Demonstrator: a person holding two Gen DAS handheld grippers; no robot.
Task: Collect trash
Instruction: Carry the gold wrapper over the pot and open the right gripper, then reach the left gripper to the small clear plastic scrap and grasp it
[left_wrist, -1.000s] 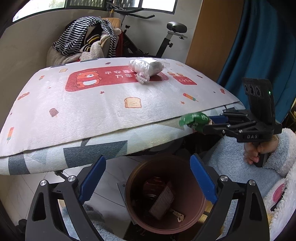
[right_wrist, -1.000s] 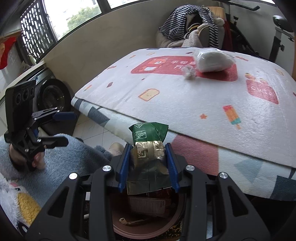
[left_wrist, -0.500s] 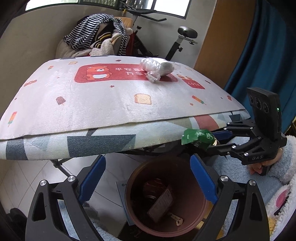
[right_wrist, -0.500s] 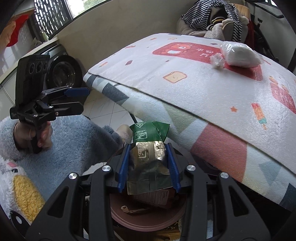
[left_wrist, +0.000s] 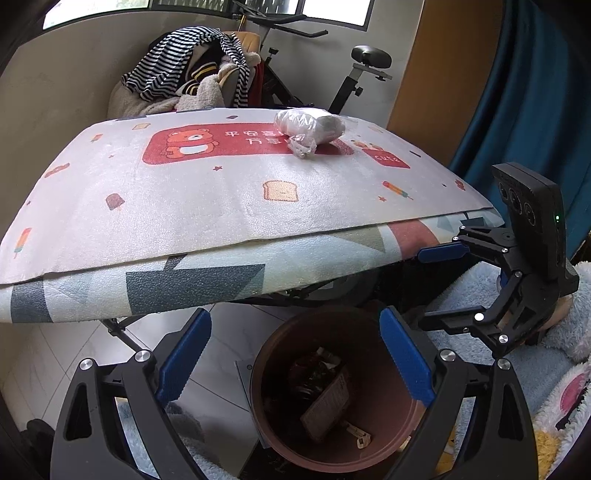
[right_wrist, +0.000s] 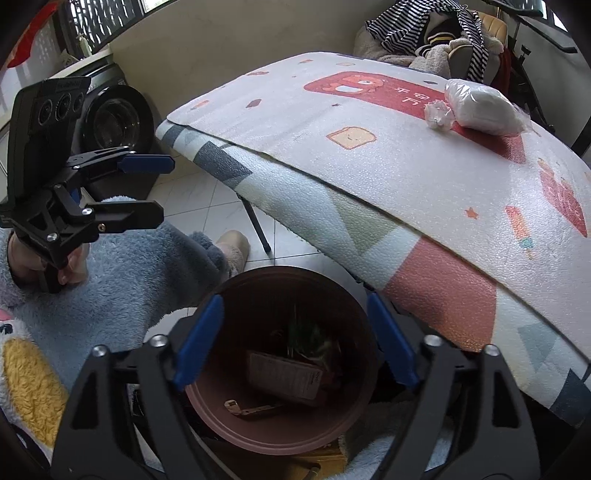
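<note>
A brown round bin (left_wrist: 373, 439) (right_wrist: 236, 413) stands on the floor below the table edge, with wrappers inside. A green wrapper (right_wrist: 304, 332) lies blurred in it. My right gripper (right_wrist: 295, 339) (left_wrist: 428, 284) is open and empty over the bin. My left gripper (left_wrist: 295, 358) (right_wrist: 151, 188) is open and empty, also above the bin. On the table mat (left_wrist: 221, 206) far side lie a white plastic bag (left_wrist: 310, 123) (right_wrist: 480, 107) and a small crumpled clear wrapper (left_wrist: 303, 146) (right_wrist: 437, 114).
A folding table with a foam mat (right_wrist: 369, 155) overhangs the bin. A clothes pile (left_wrist: 192, 77) and an exercise bike (left_wrist: 351, 70) stand behind it. A blue curtain (left_wrist: 535, 92) is at right, a washing machine (right_wrist: 114, 122) at left. My fleece-clad legs (right_wrist: 129, 277) flank the bin.
My right gripper has opened and let go of the green wrapper, which has dropped into the bin. The left gripper has stayed open above the bin.
</note>
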